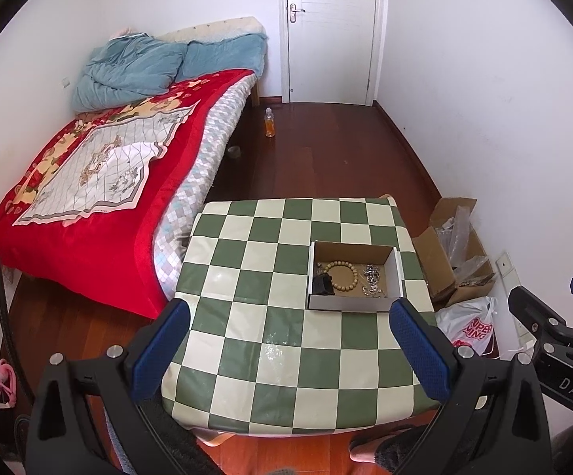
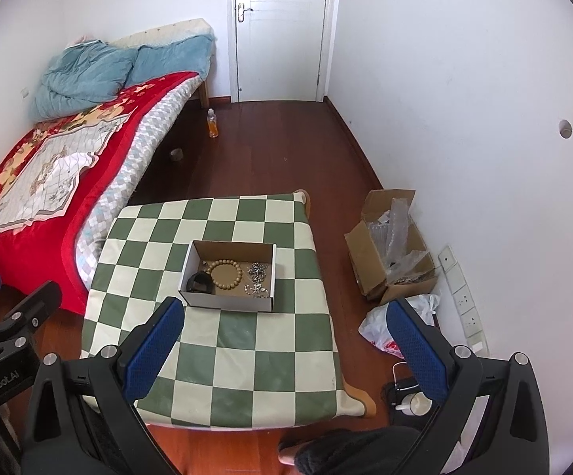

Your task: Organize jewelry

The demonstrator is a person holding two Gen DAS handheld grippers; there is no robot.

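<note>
Both the left hand-held gripper (image 1: pixel 290 350) and the right hand-held gripper (image 2: pixel 286 346) gape wide, holding nothing, above the checkered worktop (image 1: pixel 247 356), the small cardboard box (image 1: pixel 351 304) of jewelry at 12 o'clock holding a wooden bead bracelet (image 1: pixel 342 273).

A home bedroom: bed (image 1: pixel 100 182), quilt (image 1: pixel 128 71), door (image 1: pixel 332 27).

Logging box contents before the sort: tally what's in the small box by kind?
Beaded bracelet: 1
Silver chain pieces: 2 clusters, which may be linked
Black item: 1, kind unclear
Small metallic bit beside the beads: 1, too small to identify
Total: 5 in the white box
</note>
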